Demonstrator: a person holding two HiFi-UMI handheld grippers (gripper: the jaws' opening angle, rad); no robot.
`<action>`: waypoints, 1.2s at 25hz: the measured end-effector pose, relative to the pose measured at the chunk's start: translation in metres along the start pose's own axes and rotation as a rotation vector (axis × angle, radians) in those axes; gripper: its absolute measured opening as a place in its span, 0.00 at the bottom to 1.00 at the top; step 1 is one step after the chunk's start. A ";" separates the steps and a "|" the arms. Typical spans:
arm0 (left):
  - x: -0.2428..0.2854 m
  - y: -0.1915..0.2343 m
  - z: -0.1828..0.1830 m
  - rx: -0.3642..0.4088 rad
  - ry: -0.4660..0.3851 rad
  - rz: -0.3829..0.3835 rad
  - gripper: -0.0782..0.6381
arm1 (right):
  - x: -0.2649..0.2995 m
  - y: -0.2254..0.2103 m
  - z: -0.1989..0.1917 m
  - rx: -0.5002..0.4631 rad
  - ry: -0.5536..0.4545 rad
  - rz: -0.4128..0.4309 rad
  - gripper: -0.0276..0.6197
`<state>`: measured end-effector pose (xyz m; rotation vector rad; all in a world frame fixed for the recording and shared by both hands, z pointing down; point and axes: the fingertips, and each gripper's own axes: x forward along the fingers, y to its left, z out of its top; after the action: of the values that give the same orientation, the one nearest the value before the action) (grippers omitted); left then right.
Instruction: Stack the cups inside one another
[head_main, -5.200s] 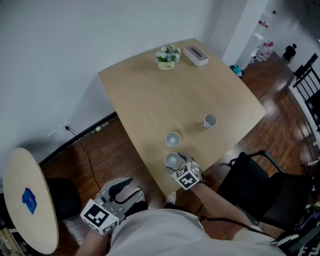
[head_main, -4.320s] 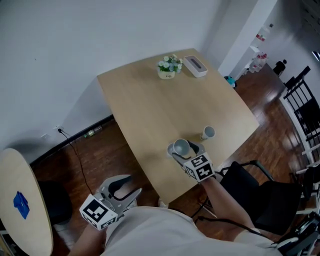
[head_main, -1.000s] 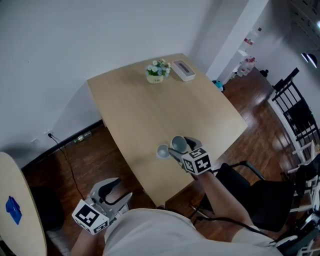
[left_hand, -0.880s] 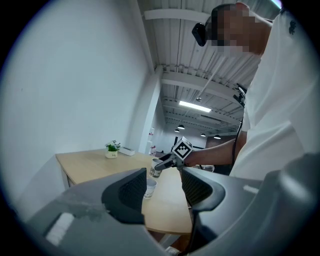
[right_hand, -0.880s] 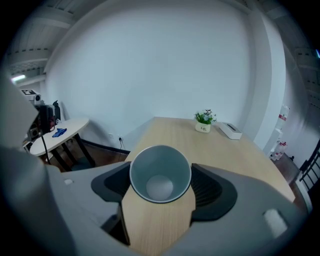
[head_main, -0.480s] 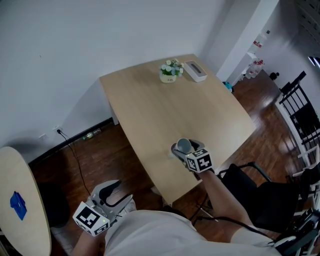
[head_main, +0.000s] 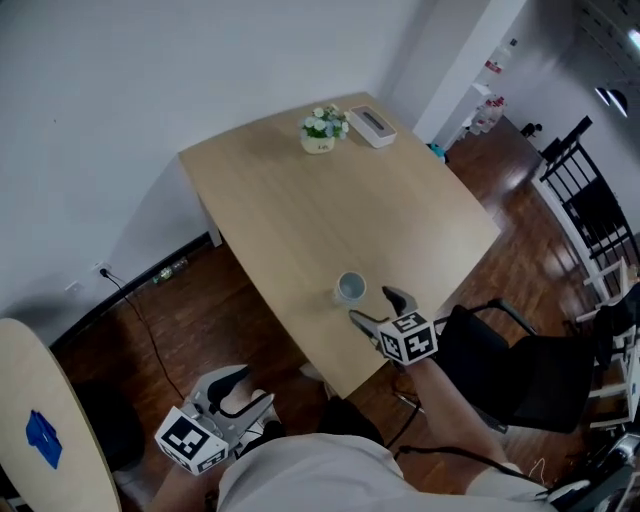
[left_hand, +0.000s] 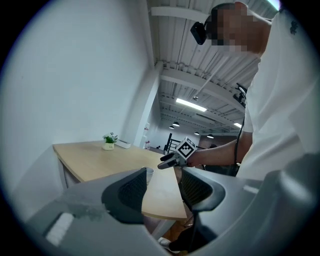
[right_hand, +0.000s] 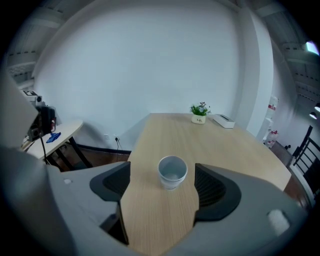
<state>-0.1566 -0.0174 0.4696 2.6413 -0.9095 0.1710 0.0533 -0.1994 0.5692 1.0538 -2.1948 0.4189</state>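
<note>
One stack of pale grey cups (head_main: 350, 288) stands upright on the wooden table (head_main: 300, 200) near its front edge; no other cup shows. In the right gripper view the cup stack (right_hand: 172, 173) has nested rims and sits just beyond the jaws. My right gripper (head_main: 372, 305) is open and empty, a little short of the stack and not touching it. My left gripper (head_main: 243, 390) hangs open and empty below the table's level, off its left front corner. From the left gripper view, the cups (left_hand: 149, 174) peek past the left jaw and the right gripper (left_hand: 172, 160) hovers beside them.
A small flower pot (head_main: 320, 128) and a white box (head_main: 370, 122) sit at the table's far edge. A black chair (head_main: 520, 360) stands right of the table. A round side table (head_main: 40, 440) with a blue object is at lower left. A cable lies on the floor.
Earlier the cups stood apart and my right gripper held one. It set that cup into the stack, opened, and drew back toward the table's front edge.
</note>
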 end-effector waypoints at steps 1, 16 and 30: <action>0.002 0.000 -0.006 0.000 0.010 -0.029 0.43 | -0.011 0.010 -0.004 0.013 -0.006 -0.001 0.66; 0.051 -0.110 -0.015 0.151 0.040 -0.175 0.43 | -0.186 0.109 -0.090 0.008 -0.119 0.058 0.66; 0.033 -0.276 -0.088 0.132 0.073 -0.066 0.43 | -0.317 0.143 -0.218 -0.087 -0.144 0.125 0.66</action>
<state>0.0386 0.1983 0.4826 2.7617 -0.8116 0.3198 0.1796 0.1869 0.5126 0.9290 -2.3927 0.3067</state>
